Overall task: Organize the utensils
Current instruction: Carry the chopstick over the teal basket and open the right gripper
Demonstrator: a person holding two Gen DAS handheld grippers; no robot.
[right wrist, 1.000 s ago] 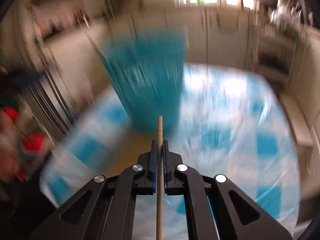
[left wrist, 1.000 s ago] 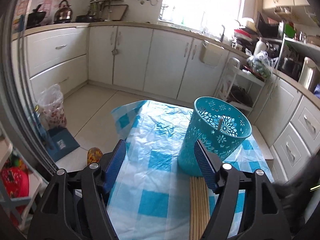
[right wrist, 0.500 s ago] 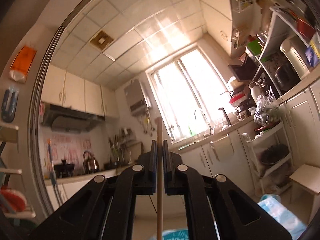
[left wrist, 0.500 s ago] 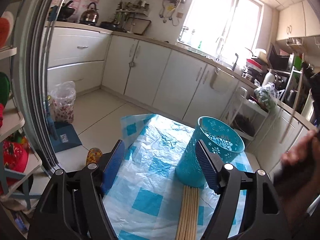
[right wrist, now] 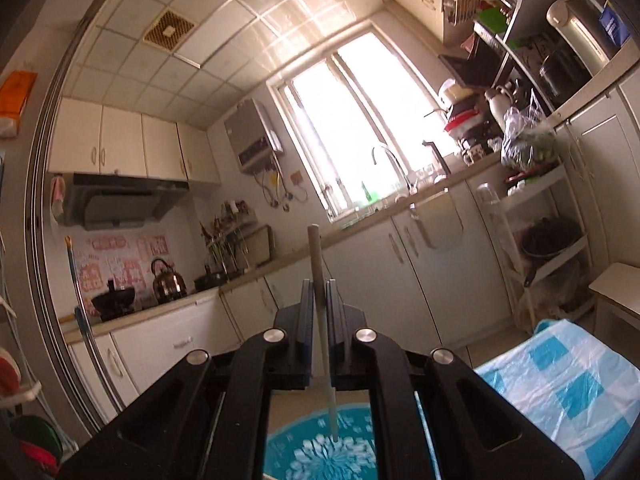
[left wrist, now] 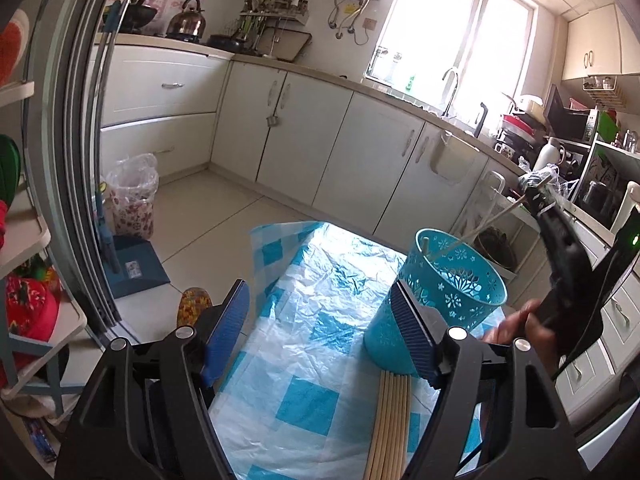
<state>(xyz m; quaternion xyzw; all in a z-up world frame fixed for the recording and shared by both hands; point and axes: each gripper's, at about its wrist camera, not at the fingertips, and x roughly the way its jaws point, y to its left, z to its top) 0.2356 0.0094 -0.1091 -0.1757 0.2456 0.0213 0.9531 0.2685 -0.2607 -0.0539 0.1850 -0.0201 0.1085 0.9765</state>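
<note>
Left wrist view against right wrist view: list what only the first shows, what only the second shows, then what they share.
Only the left wrist view shows the left gripper open, the row of chopsticks lying on the checked tablecloth, one chopstick already standing in the basket, and the right gripper from outside.

Only the right wrist view shows the pads clamped on the held chopstick, plus the ceiling.

Both show the teal basket with the held chopstick's lower end reaching into it.

A bright double-pane window (left wrist: 452, 28) lights a kitchen with cream cabinet doors (left wrist: 344, 152) under a beige worktop (left wrist: 316, 74), a pale tiled floor (left wrist: 208, 224), a steel kettle (left wrist: 186, 20), and a white tiled ceiling (right wrist: 224, 28).
</note>
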